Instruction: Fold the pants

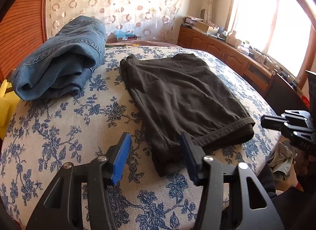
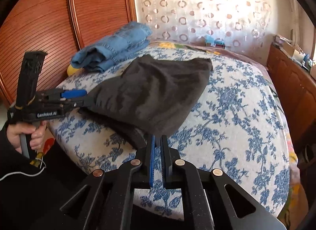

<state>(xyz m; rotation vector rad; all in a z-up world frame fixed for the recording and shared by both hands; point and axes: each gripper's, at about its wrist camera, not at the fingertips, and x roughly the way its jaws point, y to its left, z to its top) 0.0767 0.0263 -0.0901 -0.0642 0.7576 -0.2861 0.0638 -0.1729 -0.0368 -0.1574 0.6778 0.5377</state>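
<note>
Your bed (image 1: 59,131), under its blue-flowered cover, carries the folded black pants (image 1: 177,95) near its front edge, with folded jeans (image 1: 59,60) well apart toward the far left corner. Your left gripper (image 1: 156,156) has its fingers (image 1: 121,156) spread either side of the pants' near corner, with cloth between them but not pinched. Your right gripper (image 2: 157,160) sits just off the pants' front hem, its fingers (image 2: 151,160) pressed almost together and holding nothing.
</note>
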